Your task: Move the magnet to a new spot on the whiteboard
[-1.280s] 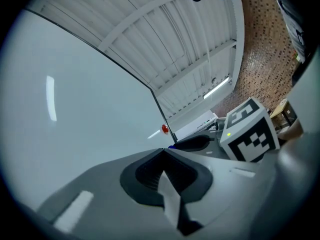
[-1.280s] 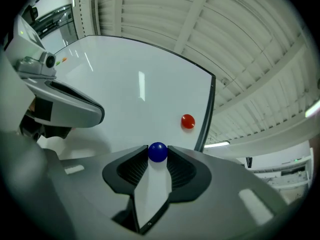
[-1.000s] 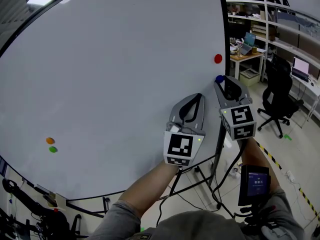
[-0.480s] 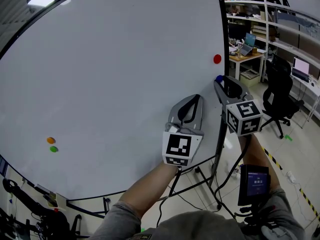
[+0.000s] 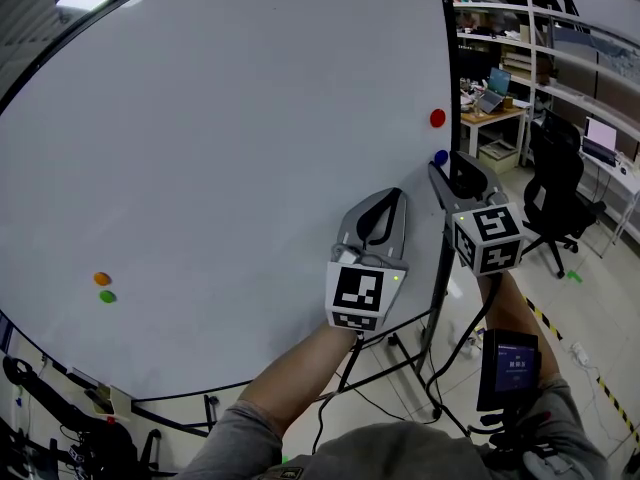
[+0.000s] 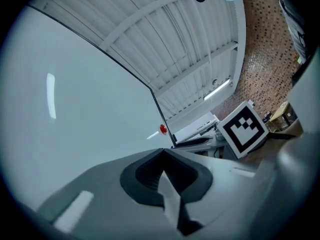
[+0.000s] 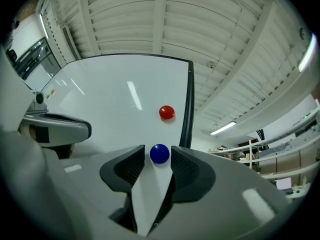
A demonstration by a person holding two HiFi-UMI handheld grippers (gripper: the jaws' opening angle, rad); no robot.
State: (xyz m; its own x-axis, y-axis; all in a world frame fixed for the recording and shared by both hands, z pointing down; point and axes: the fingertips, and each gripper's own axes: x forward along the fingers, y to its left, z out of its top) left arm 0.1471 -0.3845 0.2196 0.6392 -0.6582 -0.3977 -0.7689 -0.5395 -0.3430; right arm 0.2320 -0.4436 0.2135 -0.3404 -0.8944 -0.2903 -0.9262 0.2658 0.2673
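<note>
Four round magnets sit on the whiteboard [image 5: 220, 148], a smooth, glossy white sheet in a thin dark frame [image 7: 188, 104]. We find the blue magnet [image 7: 159, 154], a small domed disc, close to the board's right edge. The red magnet [image 7: 167, 112], of the same shape, sits just above it and apart from it. An orange magnet [image 5: 102, 279] and a green magnet [image 5: 107, 296] lie well away at the lower left, the orange just above the green.

Our right gripper [image 5: 440, 170] points at the board with the blue magnet between its jaws. Those jaws have just been opening. In the right gripper view a sliver of white board shows between the magnet and the ribbed dark pads [image 7: 131, 169], wider on the left. The pads therefore stand clear of the magnet and grip nothing.

Our left gripper [image 5: 392, 200] is just beside the right one and a little lower against the board. Its jaws are closed together on nothing, and the left gripper view shows them meeting at a point.

Both grippers are smooth grey shells with black ridged faces inside the jaws. Each carries a white cube [image 5: 488, 238] printed with black square marker patterns. A dark screen [image 5: 510, 366] strapped to our right forearm shows light print too small for us to read.
</note>
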